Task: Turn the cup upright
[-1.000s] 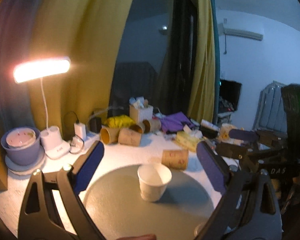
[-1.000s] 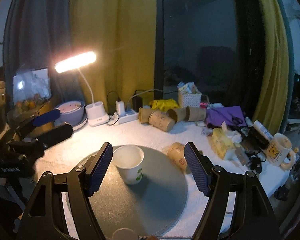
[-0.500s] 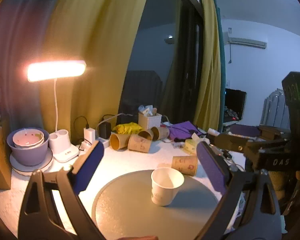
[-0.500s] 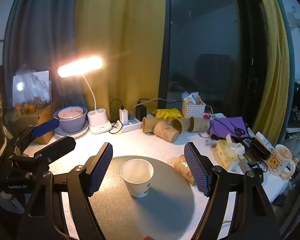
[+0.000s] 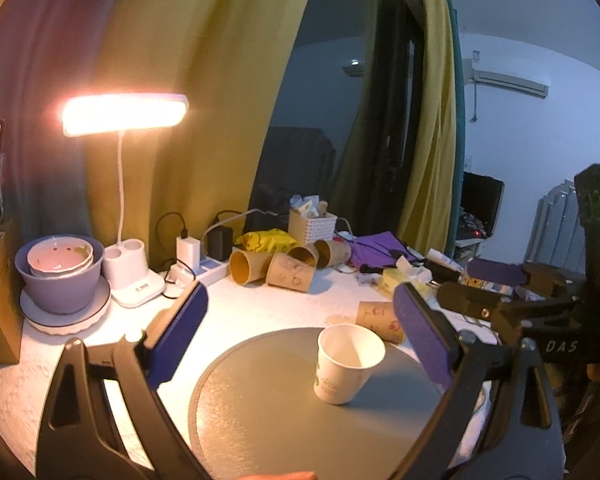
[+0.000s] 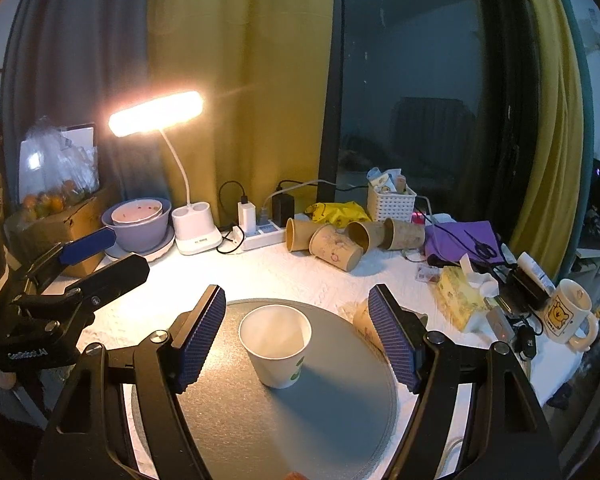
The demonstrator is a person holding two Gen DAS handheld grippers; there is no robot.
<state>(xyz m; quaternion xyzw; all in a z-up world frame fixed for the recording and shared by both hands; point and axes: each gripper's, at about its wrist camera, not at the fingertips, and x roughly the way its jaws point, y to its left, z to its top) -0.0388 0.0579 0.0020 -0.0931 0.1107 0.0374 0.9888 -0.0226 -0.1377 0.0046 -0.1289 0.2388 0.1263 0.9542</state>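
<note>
A white paper cup (image 5: 346, 362) (image 6: 276, 344) stands upright, mouth up, on a round grey mat (image 5: 268, 420) (image 6: 320, 412). My left gripper (image 5: 300, 336) is open and empty, raised back from the cup, which sits toward its right finger. My right gripper (image 6: 296, 334) is open and empty, with the cup between and a little beyond its blue pads. Each gripper shows at the edge of the other's view.
A brown paper cup (image 5: 380, 320) lies on its side just off the mat. Several more brown cups (image 6: 332, 240) lie at the back. A lit desk lamp (image 6: 192, 232), stacked bowls (image 6: 138, 222), power strip (image 6: 260, 236), tissue pack (image 6: 460, 296) and mug (image 6: 568, 312) crowd the table.
Both grippers have pulled back and risen away from the cup, so it looks smaller and farther. The cup stays upright on the mat.
</note>
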